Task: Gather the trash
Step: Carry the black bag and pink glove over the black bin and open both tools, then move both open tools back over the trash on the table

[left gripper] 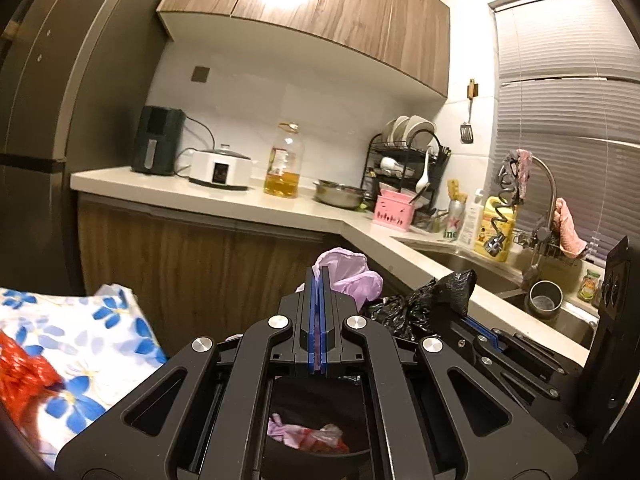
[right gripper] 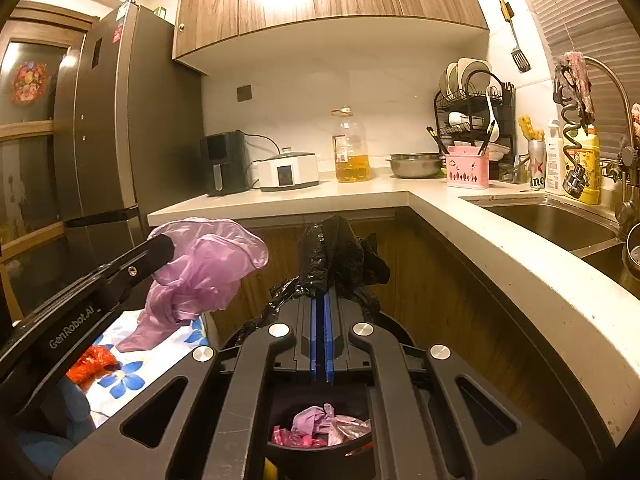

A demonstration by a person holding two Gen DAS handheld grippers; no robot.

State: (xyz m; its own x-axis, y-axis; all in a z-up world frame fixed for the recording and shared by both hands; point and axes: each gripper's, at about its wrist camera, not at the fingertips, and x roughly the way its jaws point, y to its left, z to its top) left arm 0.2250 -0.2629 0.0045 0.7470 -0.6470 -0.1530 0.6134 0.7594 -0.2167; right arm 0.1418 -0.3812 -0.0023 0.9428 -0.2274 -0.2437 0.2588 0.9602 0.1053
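Observation:
My left gripper (left gripper: 319, 280) is shut on a crumpled purple plastic bag (left gripper: 352, 278), held up in front of the counter; it also shows in the right wrist view (right gripper: 208, 268). My right gripper (right gripper: 320, 300) is shut on the black bin liner (right gripper: 340, 256), lifting its edge; the liner also shows in the left wrist view (left gripper: 424, 300). Below both grippers a black bin (right gripper: 320, 452) holds purple and pink trash (right gripper: 320, 424).
A cloth with blue flowers (left gripper: 96, 344) and a red bag (left gripper: 24, 380) lie at the left. The L-shaped counter (right gripper: 400, 196) carries an oil bottle (right gripper: 352, 148), cooker, steel bowl, dish rack and pink holder. Sink (right gripper: 552, 224) at right, fridge (right gripper: 100, 128) at left.

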